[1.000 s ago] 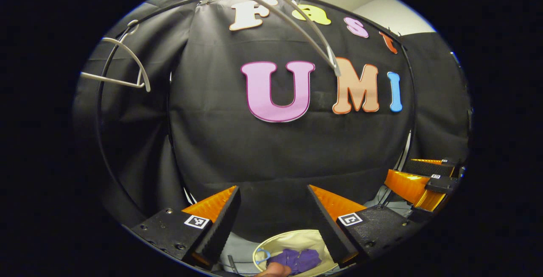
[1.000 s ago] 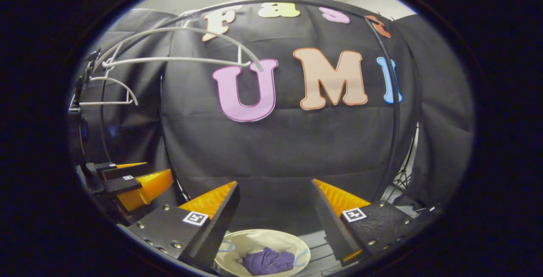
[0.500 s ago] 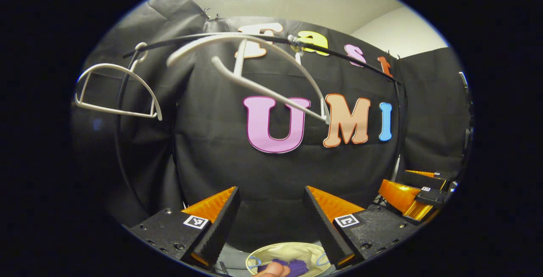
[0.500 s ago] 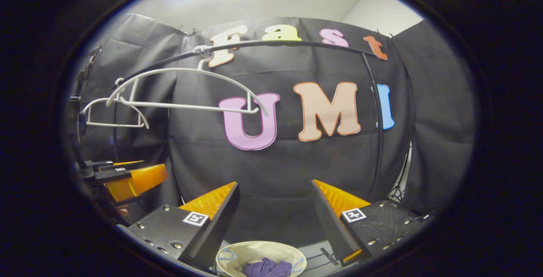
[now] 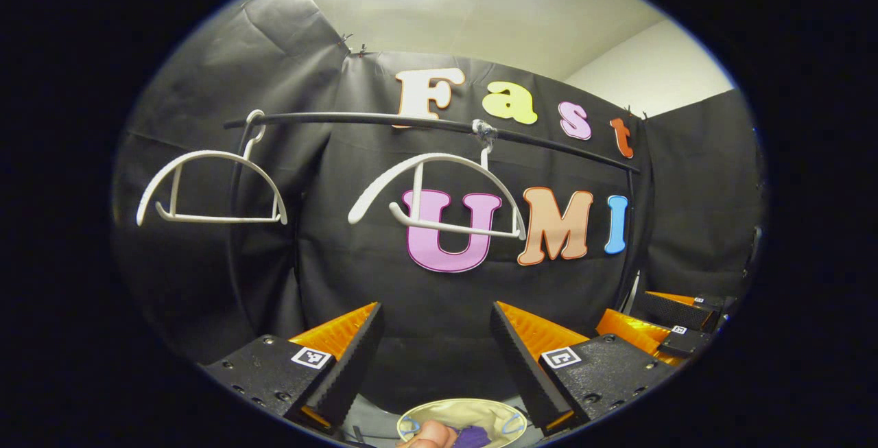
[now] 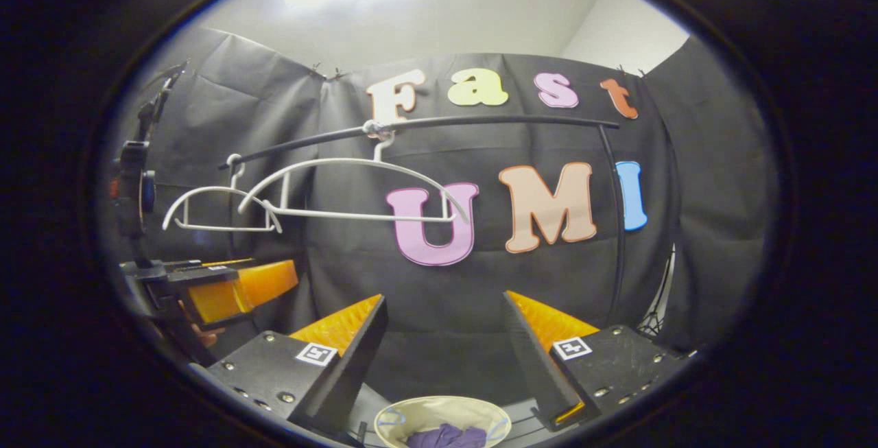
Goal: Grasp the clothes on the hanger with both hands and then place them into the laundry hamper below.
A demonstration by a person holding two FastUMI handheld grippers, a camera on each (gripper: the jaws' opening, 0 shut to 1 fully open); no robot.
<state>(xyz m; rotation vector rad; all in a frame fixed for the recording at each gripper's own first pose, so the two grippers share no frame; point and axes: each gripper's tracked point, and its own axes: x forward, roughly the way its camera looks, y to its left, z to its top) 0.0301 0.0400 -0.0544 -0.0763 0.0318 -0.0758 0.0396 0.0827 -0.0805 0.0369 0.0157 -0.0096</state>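
Note:
A purple garment (image 6: 447,436) lies crumpled in the round cream laundry hamper (image 6: 418,412) on the floor below. In the left gripper view the hamper (image 5: 439,412) sits at the bottom edge with the purple garment (image 5: 469,436) inside. Two bare white hangers (image 5: 439,191) (image 5: 209,186) hang from the black rail (image 5: 384,119). My left gripper (image 5: 435,355) is open, nothing between its fingers. My right gripper (image 6: 446,352) is open and holds nothing. Both are raised above the hamper. The right gripper (image 5: 658,328) appears at the right of the left gripper view, the left gripper (image 6: 226,290) at the left of the right gripper view.
The black rail (image 6: 439,125) bends down into an upright post (image 6: 621,228) on the right. A fingertip (image 5: 425,434) shows at the bottom of the left gripper view. A stand with a device (image 6: 137,180) rises at the far left.
Both views have tilted upward and drawn back: the rail, hangers and ceiling have come into fuller view and the hamper has slid toward the bottom edge. The near hanger swung and has settled level.

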